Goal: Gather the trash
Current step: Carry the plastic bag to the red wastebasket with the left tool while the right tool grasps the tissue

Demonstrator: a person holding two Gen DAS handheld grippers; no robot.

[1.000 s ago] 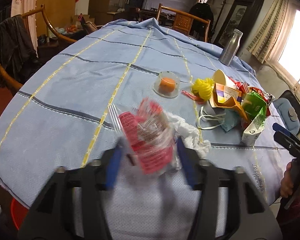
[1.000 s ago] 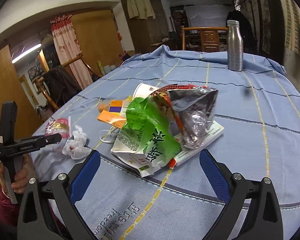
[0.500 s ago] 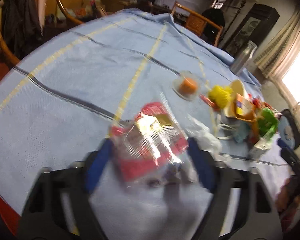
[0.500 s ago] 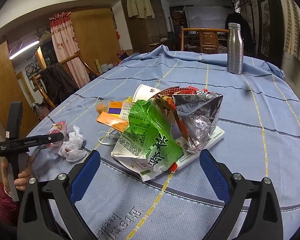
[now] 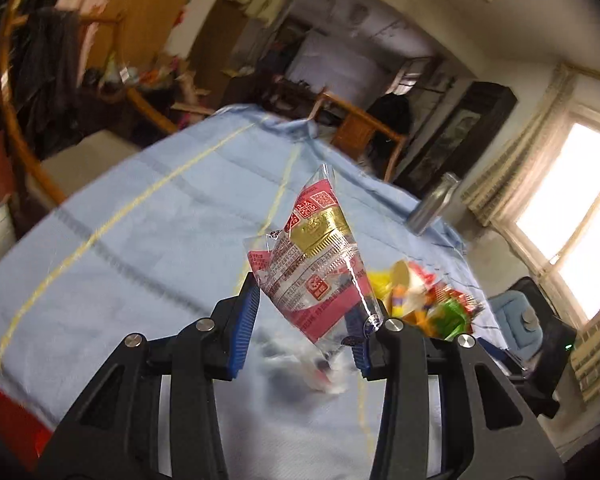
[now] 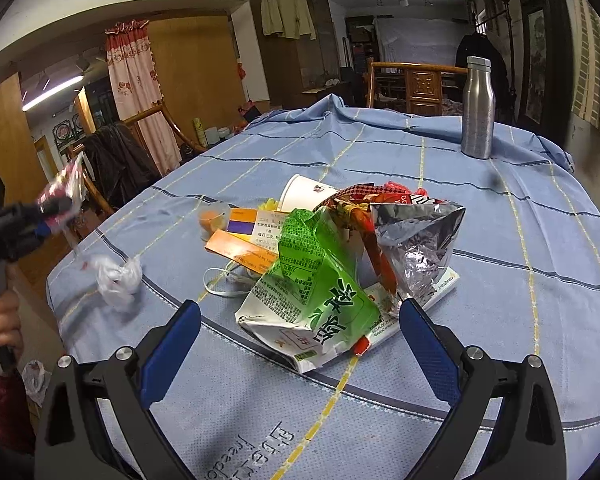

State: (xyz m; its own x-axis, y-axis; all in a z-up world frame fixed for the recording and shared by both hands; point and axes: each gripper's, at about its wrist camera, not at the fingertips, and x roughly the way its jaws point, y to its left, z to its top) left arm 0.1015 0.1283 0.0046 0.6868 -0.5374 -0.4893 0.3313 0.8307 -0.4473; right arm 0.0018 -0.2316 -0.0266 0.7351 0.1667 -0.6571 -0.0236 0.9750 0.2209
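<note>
Left jaws around snack wrapper (image 5: 316,268)

Your left tongs (image 5: 304,320) were lifted up and pinched tight on something. Your right tongs (image 6: 300,344) were spread wide, holding nothing.

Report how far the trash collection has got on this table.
Early stage. In hand: the left gripper holds a clear red-printed wrapper lifted off the blue tablecloth. Left: the crumpled white plastic, green carton, foil bag and paper cup. The right gripper is open, empty.
</note>
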